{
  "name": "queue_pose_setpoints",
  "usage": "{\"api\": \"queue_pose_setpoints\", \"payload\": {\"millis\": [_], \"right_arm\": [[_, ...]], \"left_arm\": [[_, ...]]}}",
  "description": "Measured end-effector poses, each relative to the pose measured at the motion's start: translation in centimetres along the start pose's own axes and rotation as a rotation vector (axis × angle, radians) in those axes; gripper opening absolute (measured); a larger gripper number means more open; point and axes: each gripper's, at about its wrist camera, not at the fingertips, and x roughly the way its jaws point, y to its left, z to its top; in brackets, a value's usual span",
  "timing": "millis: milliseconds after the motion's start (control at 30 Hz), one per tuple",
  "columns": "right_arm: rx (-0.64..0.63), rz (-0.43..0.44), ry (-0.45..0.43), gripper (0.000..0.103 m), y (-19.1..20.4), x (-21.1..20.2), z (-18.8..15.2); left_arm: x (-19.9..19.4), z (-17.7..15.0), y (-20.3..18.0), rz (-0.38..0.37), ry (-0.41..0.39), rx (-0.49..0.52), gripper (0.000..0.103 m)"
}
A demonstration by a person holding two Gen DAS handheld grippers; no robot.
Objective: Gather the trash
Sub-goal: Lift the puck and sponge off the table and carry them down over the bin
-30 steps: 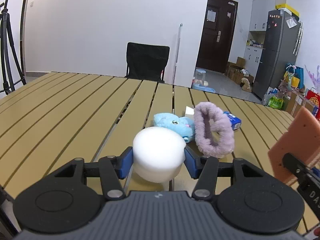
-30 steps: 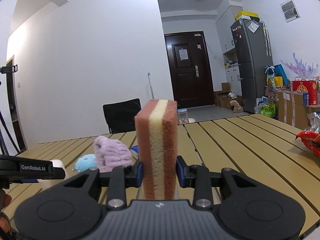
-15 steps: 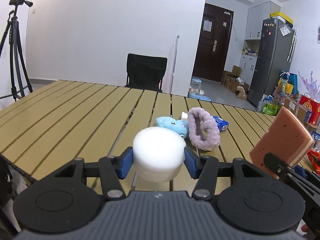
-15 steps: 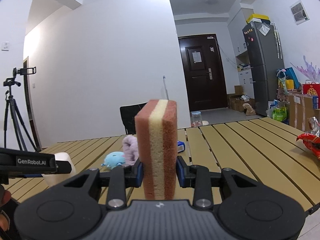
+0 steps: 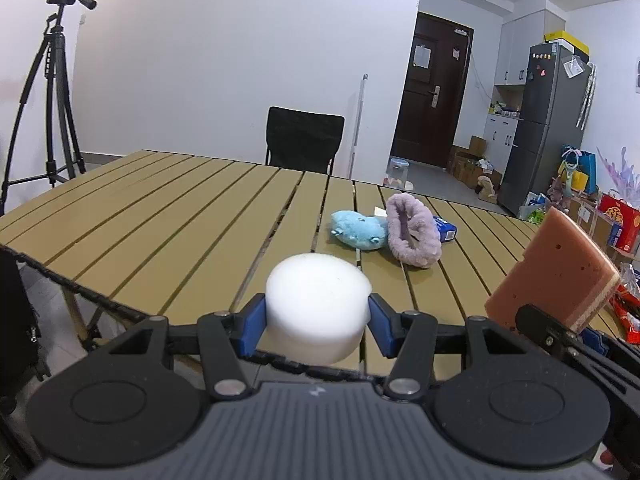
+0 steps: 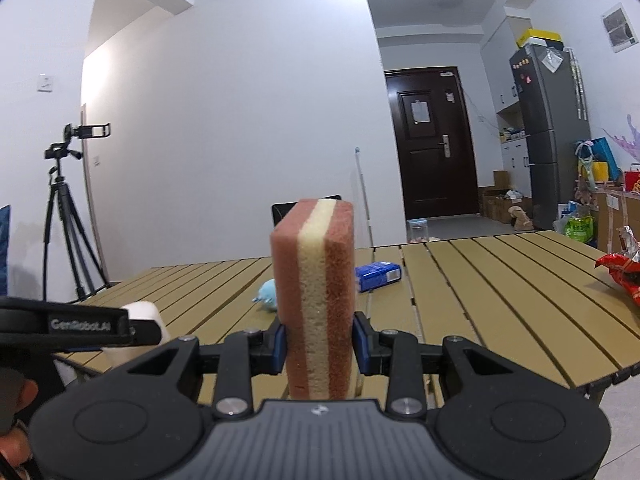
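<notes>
My left gripper (image 5: pixel 317 324) is shut on a white foam puck (image 5: pixel 318 304) and holds it above the near edge of the slatted wooden table (image 5: pixel 180 216). My right gripper (image 6: pixel 319 344) is shut on a pink-and-cream sponge (image 6: pixel 314 292), held upright near the table's front edge. The sponge also shows at the right of the left wrist view (image 5: pixel 554 268). The foam puck shows at the left of the right wrist view (image 6: pixel 144 314).
On the table lie a blue plush toy (image 5: pixel 358 230), a purple fuzzy scrunchie (image 5: pixel 414 236), a blue packet (image 6: pixel 378 276) and a red snack bag (image 6: pixel 624 276) at the right. A black chair (image 5: pixel 304 146) stands behind; a tripod (image 5: pixel 52 92) at the left.
Both grippers have pulled back from the table toward its near edge, still holding the foam puck and the sponge. The toys now look farther away.
</notes>
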Motion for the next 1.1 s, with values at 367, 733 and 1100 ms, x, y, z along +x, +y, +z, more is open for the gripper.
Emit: {"api": "queue_pose_setpoints", "payload": {"millis": [367, 733, 1100], "right_arm": [[-0.034, 0.066, 0.041, 0.032, 2.5, -3.4, -2.3], [-0.076, 0.094, 0.124, 0.032, 4.3, -5.2, -4.9], [-0.105, 0.093, 0.255, 0.032, 4.9, -5.9, -8.2]], "left_arm": [[-3.8, -2.5, 1.6, 0.018, 0.003, 0.020, 0.055], [-5.6, -5.3, 3.0, 0.055, 0.045, 0.056, 0.055], [-5.8, -8.5, 3.7, 0.066, 0.120, 0.107, 0.055]]}}
